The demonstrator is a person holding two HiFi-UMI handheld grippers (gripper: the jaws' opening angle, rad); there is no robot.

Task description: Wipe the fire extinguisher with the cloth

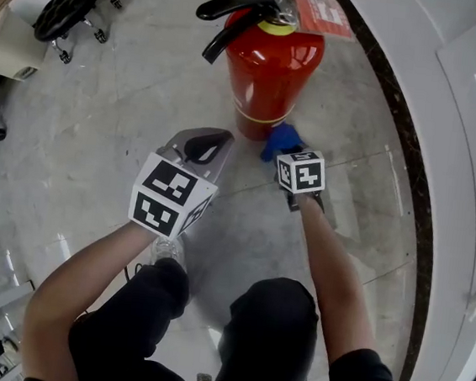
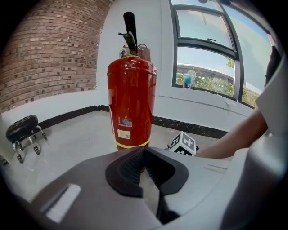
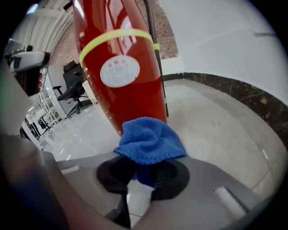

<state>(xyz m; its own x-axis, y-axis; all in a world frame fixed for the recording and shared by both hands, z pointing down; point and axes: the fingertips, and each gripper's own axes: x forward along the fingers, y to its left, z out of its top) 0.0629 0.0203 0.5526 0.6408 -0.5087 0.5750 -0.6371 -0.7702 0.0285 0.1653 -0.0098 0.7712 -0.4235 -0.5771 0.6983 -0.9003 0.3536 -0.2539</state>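
The red fire extinguisher stands upright on the pale polished floor, at twelve o'clock from the kneeling person in the head view, with its black lever and hose at the top. The right tongs grasp a bunched blue cloth, which sits low on the cylinder near its base, at about five o'clock of it in the head view, below the yellow band and round label. The left tongs are clenched on nothing and point at the extinguisher from about seven o'clock, clear of it. A black rolling stool stands well apart at ten o'clock by the wall, and a cup rests on the window ledge behind.
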